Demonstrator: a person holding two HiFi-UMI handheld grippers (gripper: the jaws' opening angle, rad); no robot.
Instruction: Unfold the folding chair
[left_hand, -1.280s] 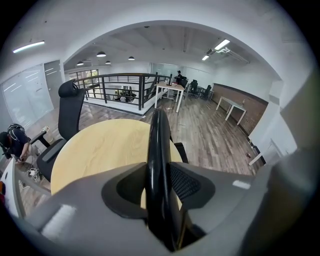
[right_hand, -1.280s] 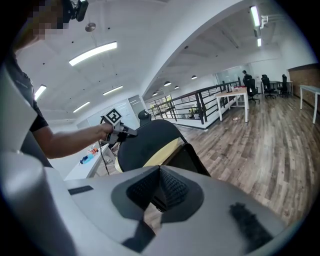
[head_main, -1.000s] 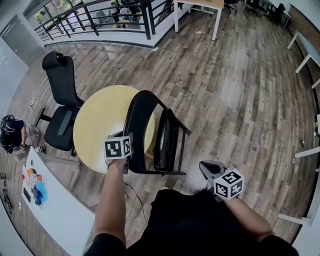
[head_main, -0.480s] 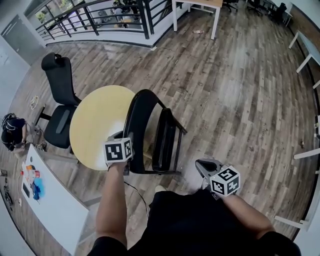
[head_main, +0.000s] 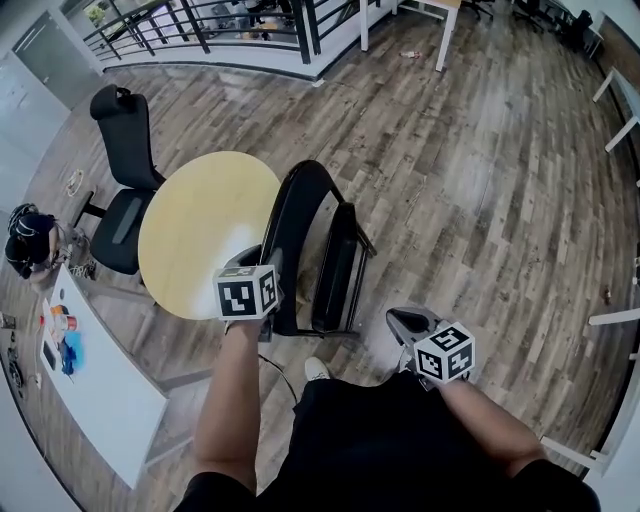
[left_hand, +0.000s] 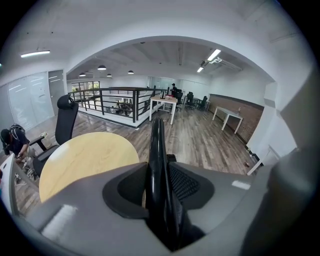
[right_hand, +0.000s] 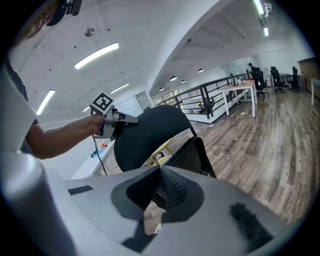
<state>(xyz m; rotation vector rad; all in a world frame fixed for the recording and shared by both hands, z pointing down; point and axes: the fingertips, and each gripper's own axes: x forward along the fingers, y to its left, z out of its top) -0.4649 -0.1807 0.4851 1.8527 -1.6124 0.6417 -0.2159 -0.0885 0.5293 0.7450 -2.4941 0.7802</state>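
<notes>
**Left gripper clamped on chair back; right gripper free**

The folding chair (head_main: 335, 265) stands on the wood floor (head_main: 480, 180), just beside the round yellow table (head_main: 205, 230). Its seat is tipped up steeply, close to the backrest, so the chair is not yet opened out.

The left gripper (head_main: 262, 258) is at the top edge of the curved black backrest. In the left gripper view that edge fills the gap between the jaws, which have just been closing and now press on it from both sides.

The right gripper (head_main: 395, 318) is held low, near the person's body and apart from the chair. Its jaws are together with nothing between them, and they point towards the chair's seat side.

A black office chair (head_main: 125, 190) stands on the far side of the table. A long white table (head_main: 100, 390) with small items on it is at the left.
</notes>
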